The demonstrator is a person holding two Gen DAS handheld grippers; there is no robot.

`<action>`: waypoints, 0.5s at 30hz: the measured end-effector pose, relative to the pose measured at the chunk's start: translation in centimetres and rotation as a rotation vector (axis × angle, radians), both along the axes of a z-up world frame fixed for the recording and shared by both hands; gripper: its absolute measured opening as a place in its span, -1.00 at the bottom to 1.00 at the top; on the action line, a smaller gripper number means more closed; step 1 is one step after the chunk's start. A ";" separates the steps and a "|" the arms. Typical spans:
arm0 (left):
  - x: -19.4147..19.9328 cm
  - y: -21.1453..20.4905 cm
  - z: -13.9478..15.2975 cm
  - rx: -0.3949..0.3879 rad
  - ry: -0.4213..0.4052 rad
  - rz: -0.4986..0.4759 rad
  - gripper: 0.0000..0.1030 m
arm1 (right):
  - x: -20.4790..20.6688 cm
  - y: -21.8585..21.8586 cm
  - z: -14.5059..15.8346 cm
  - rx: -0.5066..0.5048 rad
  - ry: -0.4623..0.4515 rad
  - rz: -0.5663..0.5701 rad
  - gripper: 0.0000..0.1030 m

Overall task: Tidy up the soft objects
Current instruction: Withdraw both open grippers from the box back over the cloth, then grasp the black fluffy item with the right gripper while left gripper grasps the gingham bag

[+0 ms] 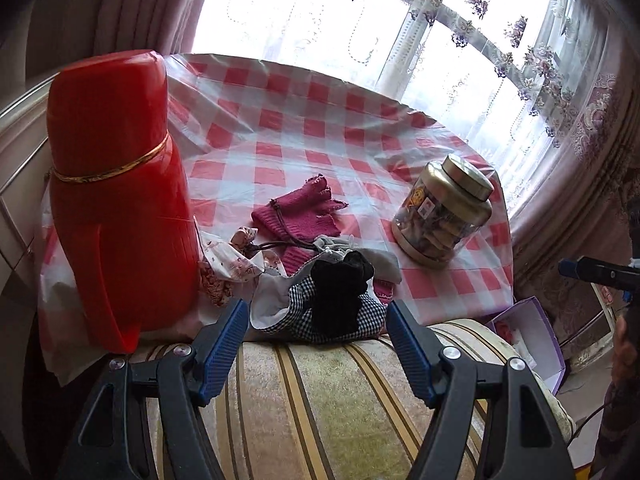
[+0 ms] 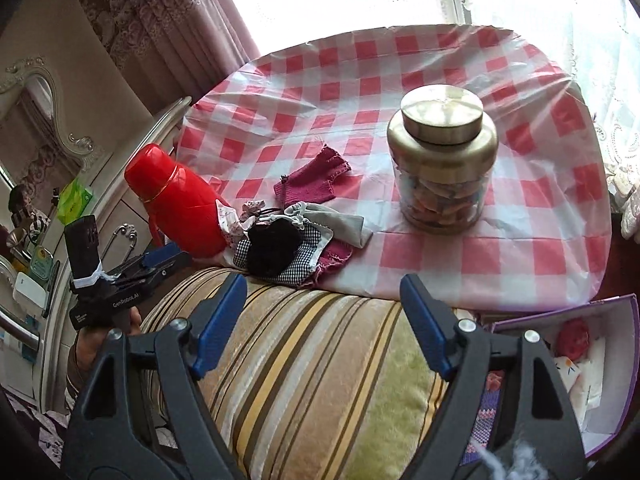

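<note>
On checked tablecloth: cloth pile, curtained window behind.

left tongs agape, empty, near cloth pile beside red thermos.

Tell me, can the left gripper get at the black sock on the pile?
Probably yes. The left gripper is open and empty, and the black sock lies on top of the pile just ahead, nothing covering it.

"GenRobot.AI" on left hand-held gripper body; nothing else legible
</note>
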State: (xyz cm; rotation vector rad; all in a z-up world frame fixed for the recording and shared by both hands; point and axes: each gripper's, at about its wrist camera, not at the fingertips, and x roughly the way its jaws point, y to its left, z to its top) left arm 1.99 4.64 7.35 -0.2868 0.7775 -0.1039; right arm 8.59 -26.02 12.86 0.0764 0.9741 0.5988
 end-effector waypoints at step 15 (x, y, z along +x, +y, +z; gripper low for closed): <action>5.3 -0.4 -4.5 -0.007 0.128 -0.008 0.40 | 5.3 9.2 -7.7 -0.102 0.140 0.156 0.59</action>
